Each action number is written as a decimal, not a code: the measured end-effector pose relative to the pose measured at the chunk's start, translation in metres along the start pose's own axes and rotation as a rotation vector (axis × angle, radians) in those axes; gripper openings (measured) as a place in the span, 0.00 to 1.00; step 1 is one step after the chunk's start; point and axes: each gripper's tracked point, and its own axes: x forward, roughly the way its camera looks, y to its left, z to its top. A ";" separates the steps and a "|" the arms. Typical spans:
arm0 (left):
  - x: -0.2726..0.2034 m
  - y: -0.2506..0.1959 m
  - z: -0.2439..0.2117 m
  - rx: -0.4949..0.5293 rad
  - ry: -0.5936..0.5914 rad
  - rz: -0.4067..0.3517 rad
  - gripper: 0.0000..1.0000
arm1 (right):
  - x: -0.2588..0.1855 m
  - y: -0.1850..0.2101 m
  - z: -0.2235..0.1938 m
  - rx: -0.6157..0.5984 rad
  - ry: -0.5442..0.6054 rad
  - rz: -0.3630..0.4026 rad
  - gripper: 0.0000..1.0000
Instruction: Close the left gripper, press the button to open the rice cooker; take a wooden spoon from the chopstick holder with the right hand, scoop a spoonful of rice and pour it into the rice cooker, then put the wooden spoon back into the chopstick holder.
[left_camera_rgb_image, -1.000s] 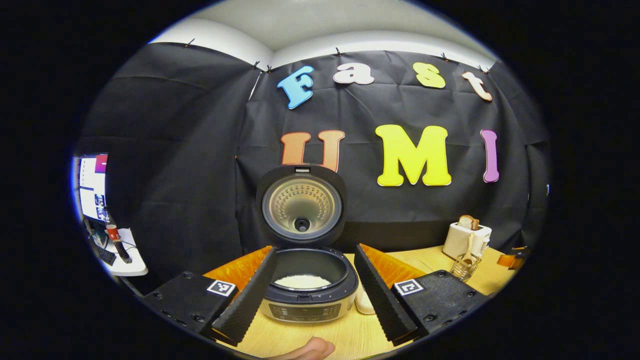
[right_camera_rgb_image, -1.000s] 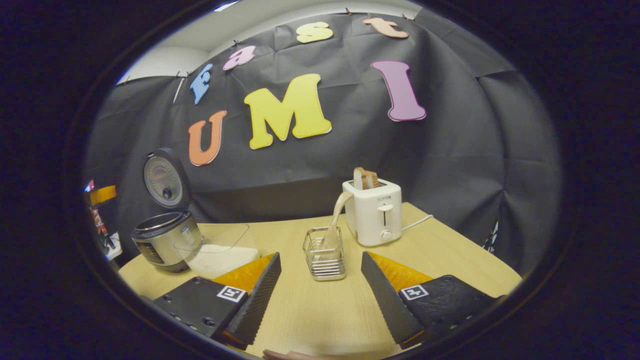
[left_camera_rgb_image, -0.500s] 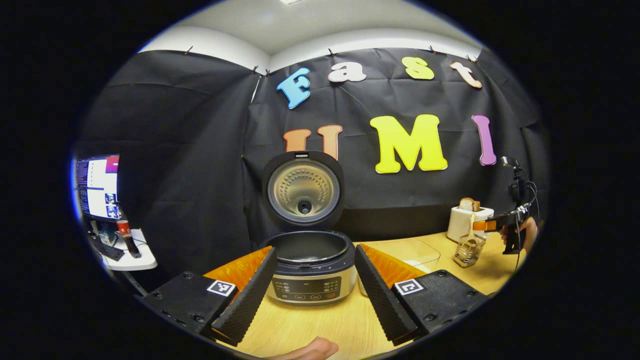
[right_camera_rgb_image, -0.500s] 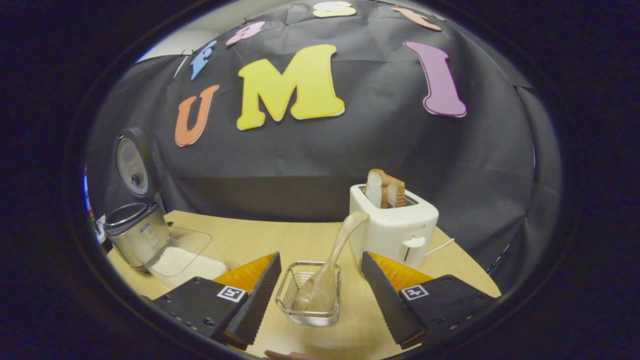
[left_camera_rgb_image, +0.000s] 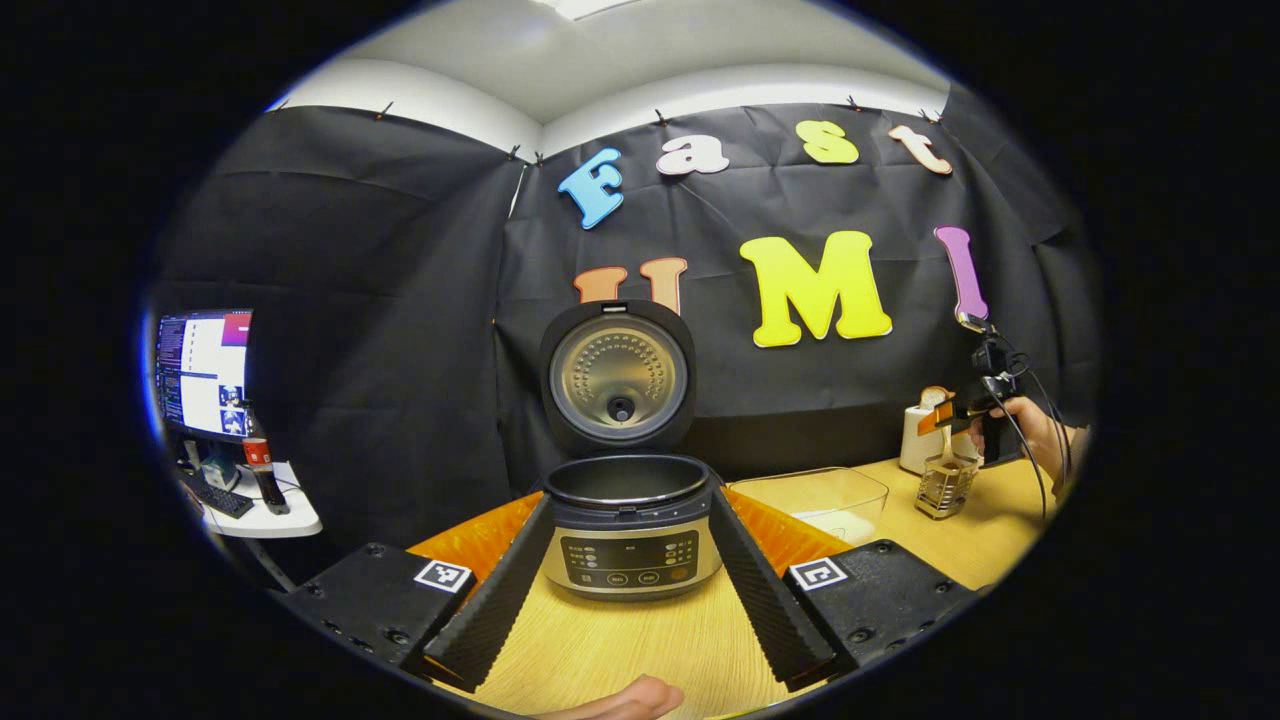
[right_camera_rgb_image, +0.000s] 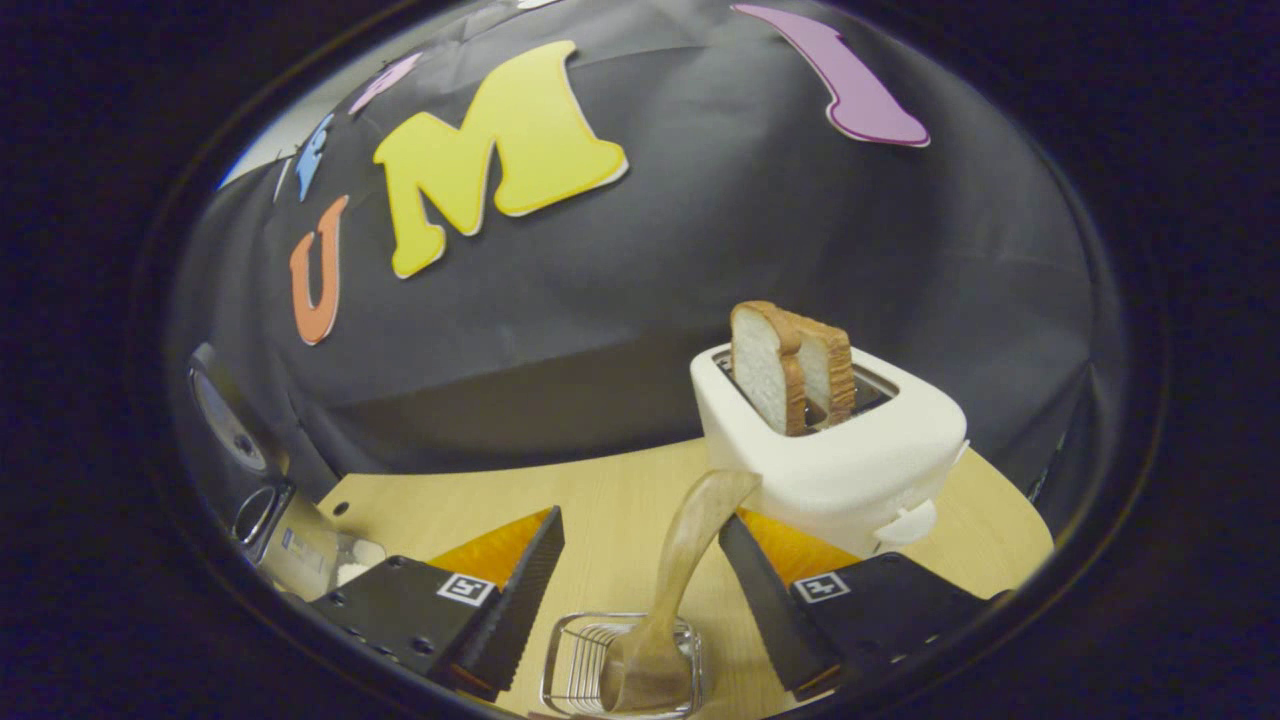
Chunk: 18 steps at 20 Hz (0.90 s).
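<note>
— So where does the wooden spoon (right_camera_rgb_image: 690, 560) lie from the right hand-held gripper (right_camera_rgb_image: 640, 590)?

— Straight ahead and slightly below, standing in the chopstick holder (right_camera_rgb_image: 570, 672), a small wire basket. Its bowl sits down in the basket and its handle rises between the two fingers, leaning up and to the right toward the toaster (right_camera_rgb_image: 850, 470). So the long axis is near upright, tilted toward the toaster.

— Is the gripper on it?

— No. The jaws stand wide, one finger on each side of the handle, with gaps both ways; the handle's top is closer to the right finger. I judge that the next move needs the gap centred on the handle before closing, or the spoon may get pushed sideways in the basket.

— And the left hand-held gripper (left_camera_rgb_image: 630, 610)?

— Also spread wide, holding nothing, facing the rice cooker (left_camera_rgb_image: 630, 530), whose lid (left_camera_rgb_image: 618, 375) stands open. In the left gripper view the right hand-held gripper is held above the chopstick holder, far to the right of the rice cooker, so the right hand is clearly nearer the spoon.

— How does the spoon look?

— Pale brown wood, smooth, with a gently curved flat handle widening at the top. The toaster just behind holds two bread slices (right_camera_rgb_image: 790, 365), and the counter (right_camera_rgb_image: 480, 500) is light wood.
</note>
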 end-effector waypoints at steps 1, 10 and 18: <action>0.000 0.004 0.000 0.006 0.001 0.004 0.99 | 0.006 -0.002 -0.004 0.026 0.026 -0.009 0.85; -0.009 0.031 0.006 -0.036 0.000 0.035 1.00 | 0.014 -0.015 -0.024 0.034 0.115 -0.056 0.17; -0.028 0.030 0.035 -0.057 -0.060 0.009 1.00 | -0.041 0.002 -0.020 -0.032 0.080 -0.093 0.13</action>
